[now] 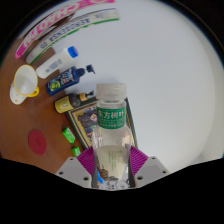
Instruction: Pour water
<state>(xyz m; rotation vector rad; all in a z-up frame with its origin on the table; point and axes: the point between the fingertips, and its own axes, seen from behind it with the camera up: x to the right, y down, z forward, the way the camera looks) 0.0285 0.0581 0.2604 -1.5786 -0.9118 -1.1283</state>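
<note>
The hand-held gripper [110, 165] is clamped on a clear water bottle [110, 135] — both purple pads [86, 160] press its lower body from either side, no gap we can see, so we read it as held, not just framed. The bottle stands upright btwn the fingers, green label [110, 119] facing us, white cap [110, 95] apparently on top; the base is hidden low down, so we can't tell whether it rests on the table [170, 80] or is lifted. Step in hand, as we judge it: secure the bottle and carry it to a receiver. To do that well we'd keep the squeeze firm but not crushing — thin plastic like this prob. flexes and can push water up — and hold it vertical w/ no jerks until it's over the target. If the cap really is on, it has to come off before any tilt; we can't confirm that from here. Beyond the fingers to the left lie other items: a white cup-like vessel [22, 90], which may be the receiver, a white bottle w/ blue label [60, 64] lying down, a small dark bottle w/ yellow cap [72, 101], and a pink-and-white strip [70, 25] farther back. The vessel sits well apart from the bottle, so the move needs a leftward swing clear of the clutter between.
</note>
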